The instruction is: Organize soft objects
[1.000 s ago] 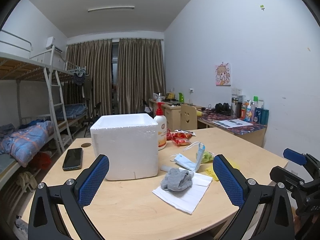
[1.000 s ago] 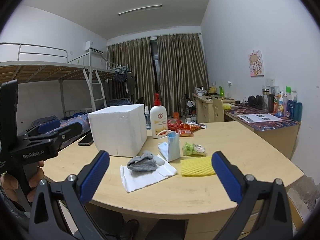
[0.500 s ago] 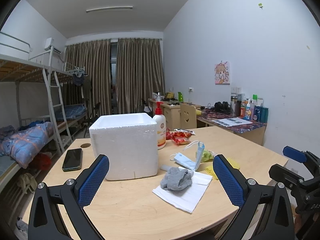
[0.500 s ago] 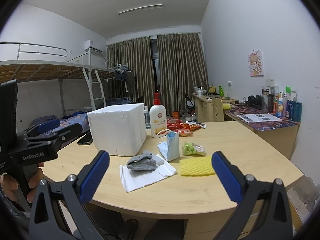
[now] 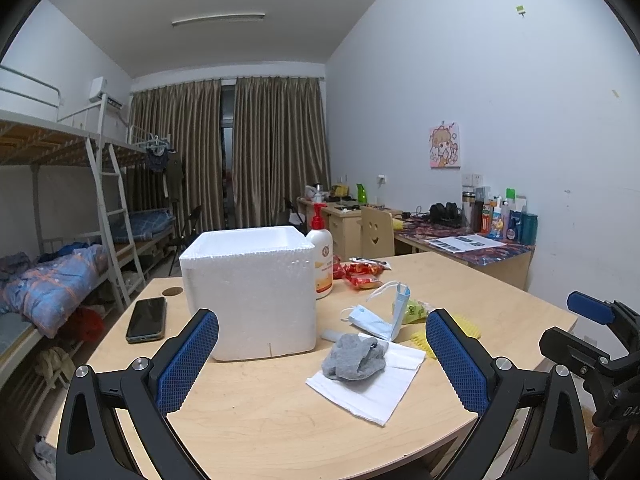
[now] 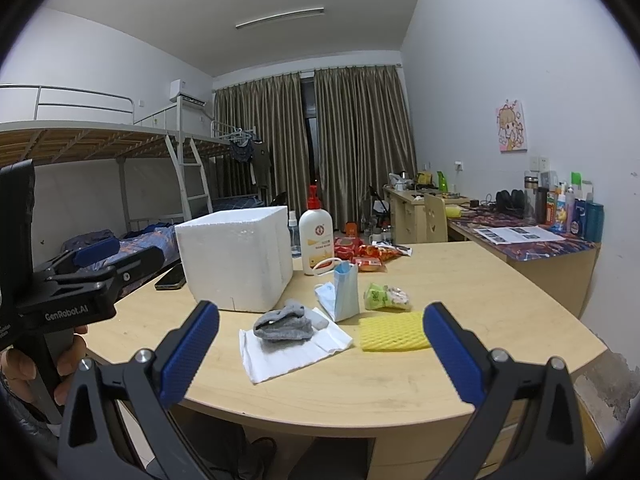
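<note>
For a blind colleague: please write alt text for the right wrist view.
The open right gripper hovers at a wooden table edge, facing a grey sock on white tissue, a yellow sponge, a face mask and a white foam box.

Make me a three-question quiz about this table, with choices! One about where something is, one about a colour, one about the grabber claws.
1. Where does the grey sock lie?
A. on the white tissue
B. inside the foam box
C. on the phone

2. What colour is the foam net?
A. red
B. yellow
C. black

3. How are the left gripper and right gripper?
A. both shut
B. one holds the sock
C. both open, empty

Answers: 1 A, the tissue spreads under it. 2 B, plainly yellow. 3 C, wide gaps, nothing between the pads.
</note>
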`<state>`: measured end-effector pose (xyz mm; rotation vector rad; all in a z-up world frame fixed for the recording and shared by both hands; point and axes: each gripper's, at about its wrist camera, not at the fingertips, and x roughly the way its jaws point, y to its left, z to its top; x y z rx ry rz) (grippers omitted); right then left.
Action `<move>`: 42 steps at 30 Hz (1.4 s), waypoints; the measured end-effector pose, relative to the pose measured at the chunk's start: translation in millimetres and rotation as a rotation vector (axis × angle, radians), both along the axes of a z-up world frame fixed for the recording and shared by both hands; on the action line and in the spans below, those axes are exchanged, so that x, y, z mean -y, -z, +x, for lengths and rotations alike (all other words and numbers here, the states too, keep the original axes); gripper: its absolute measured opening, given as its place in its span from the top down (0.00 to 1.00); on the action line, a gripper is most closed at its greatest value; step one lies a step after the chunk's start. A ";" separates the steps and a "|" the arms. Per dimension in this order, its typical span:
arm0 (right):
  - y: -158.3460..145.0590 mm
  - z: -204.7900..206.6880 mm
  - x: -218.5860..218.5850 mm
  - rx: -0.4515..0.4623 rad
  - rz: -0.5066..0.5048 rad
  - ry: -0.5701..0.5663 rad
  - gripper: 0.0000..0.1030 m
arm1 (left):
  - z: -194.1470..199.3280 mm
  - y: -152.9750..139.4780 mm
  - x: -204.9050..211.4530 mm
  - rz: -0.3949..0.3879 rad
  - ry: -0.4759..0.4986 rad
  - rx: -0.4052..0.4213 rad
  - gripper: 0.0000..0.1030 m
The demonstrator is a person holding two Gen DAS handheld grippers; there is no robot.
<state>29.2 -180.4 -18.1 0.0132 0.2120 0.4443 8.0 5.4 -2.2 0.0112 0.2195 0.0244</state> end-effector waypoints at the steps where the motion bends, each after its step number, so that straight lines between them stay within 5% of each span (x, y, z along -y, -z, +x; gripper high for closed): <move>1: 0.0 0.0 0.3 0.001 0.001 -0.001 0.00 | 0.0 0.1 0.0 -0.001 -0.001 0.000 0.00; 18: 0.2 25.3 -6.1 -0.029 -0.015 -0.008 0.00 | 22.3 3.9 -10.1 -0.018 -0.008 -0.045 0.00; 42: 27.7 112.3 -12.3 -0.220 -0.064 0.032 0.00 | 122.7 53.1 -8.7 -0.003 0.120 -0.289 0.00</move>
